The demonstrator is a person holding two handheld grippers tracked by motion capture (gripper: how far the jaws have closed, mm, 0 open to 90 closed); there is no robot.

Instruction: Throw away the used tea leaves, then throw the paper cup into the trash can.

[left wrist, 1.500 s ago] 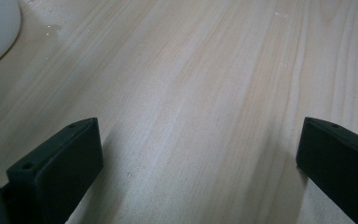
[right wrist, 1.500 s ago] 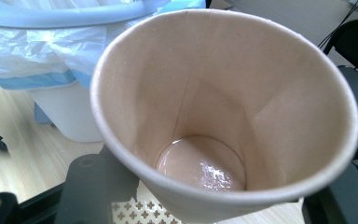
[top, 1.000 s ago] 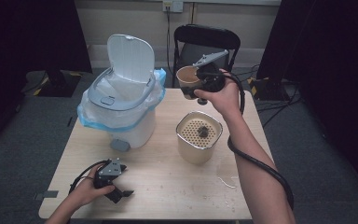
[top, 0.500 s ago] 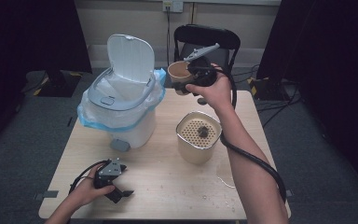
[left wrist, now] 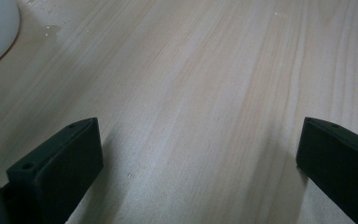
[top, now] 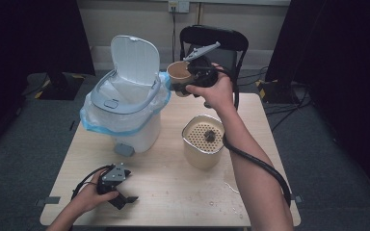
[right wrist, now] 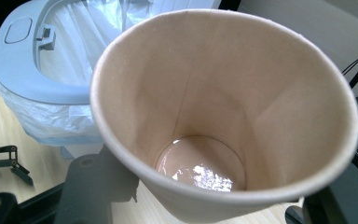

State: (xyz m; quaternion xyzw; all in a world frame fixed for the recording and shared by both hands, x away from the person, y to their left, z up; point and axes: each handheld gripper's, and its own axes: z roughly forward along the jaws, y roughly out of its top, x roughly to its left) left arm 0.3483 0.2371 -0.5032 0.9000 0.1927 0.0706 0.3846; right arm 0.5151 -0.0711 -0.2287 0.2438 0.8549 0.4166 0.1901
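So the right gripper point(top: 187, 83) is clamped on a paper cup point(top: 177, 73), one black jaw on each side of its wall, and compared with a second ago the whole thing has slid over toward the bin point(top: 125, 113). Back then the cup was up above the strainer pot point(top: 203, 141); now it hangs in the air just beside the bin's rim, on the side away from the lid hinge, not quite over the opening from what I can see. The grip itself looks the same as before.

Looking from the right gripper's own camera, the paper cup point(right wrist: 223, 116) is held roughly upright with a shallow puddle of pale liquid point(right wrist: 200, 168) shining at the bottom. The bin has its lid point(top: 136, 60) flipped up and a clear-blue plastic liner point(top: 89, 118) folded over the edge; inside I can only see liner. The pot sits on the table point(top: 173, 192) next to the bin, with a perforated insert and something small and dark lying on it.

The left gripper point(top: 120, 195) hasn't budged, parked on the table in front of the bin near the person's edge, its jaws spread wide with only bare wood between them.
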